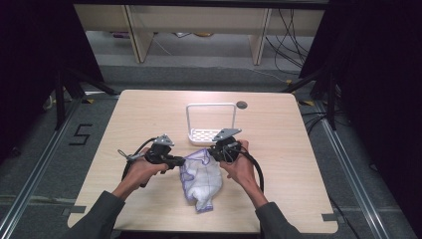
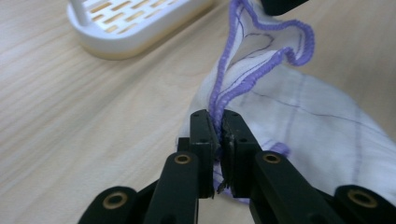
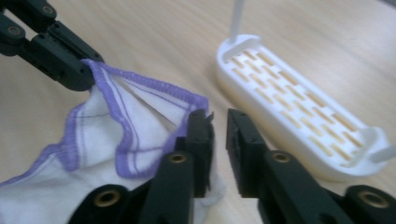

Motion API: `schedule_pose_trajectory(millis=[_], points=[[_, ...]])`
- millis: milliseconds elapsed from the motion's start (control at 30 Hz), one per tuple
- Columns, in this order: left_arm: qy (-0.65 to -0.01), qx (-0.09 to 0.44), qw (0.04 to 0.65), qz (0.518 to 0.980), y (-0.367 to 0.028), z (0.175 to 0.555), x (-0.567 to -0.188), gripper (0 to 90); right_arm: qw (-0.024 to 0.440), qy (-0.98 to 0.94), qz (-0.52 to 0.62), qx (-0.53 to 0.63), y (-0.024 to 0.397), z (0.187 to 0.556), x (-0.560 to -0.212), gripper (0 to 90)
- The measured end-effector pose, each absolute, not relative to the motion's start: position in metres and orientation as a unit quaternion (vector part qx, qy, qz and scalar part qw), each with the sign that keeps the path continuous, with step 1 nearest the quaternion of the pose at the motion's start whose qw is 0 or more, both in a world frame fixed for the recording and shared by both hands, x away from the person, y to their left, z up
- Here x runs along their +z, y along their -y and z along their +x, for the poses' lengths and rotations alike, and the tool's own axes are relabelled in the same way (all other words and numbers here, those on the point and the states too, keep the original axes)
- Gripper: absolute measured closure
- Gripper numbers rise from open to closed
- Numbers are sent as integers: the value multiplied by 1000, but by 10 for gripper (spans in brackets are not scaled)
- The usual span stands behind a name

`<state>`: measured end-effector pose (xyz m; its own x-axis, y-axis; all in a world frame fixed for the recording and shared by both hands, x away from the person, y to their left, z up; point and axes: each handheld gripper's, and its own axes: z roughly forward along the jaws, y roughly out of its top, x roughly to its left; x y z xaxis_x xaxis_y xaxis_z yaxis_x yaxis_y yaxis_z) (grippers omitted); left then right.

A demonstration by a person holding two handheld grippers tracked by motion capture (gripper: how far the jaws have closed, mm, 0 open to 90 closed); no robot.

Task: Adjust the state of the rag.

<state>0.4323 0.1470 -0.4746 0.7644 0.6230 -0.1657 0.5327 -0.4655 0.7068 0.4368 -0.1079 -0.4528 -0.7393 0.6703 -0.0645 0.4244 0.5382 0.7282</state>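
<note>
Bench (image 1: pixel 149 114), pale wood, carrying all items. Cloth (image 1: pixel 204 179), white with purple hem, crumpled between the two hand-held grippers and trailing toward the person. Rack (image 1: pixel 211 123), white, slotted base with hoop handle, just beyond the right hand-held gripper. Left hand-held gripper (image 2: pixel 217 135): jaws clamped on the cloth's hem. Right hand-held gripper (image 3: pixel 218 140): jaws a narrow gap apart at the hem, nothing pinched between them. Judged step: spreading the cloth; best done by closing the right jaws on the hem before drawing apart.
</note>
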Motion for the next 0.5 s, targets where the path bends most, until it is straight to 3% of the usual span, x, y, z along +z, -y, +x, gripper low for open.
schedule_pose_trajectory(millis=[300, 500], points=[[-370, 56, 385, 844, -159, 432, -478, 506, 146, -883, 277, 350, 91, 400, -452, 679], [-379, 59, 378, 843, -168, 426, -484, 487, 106, -902, 251, 335, 72, 390, -465, 656]])
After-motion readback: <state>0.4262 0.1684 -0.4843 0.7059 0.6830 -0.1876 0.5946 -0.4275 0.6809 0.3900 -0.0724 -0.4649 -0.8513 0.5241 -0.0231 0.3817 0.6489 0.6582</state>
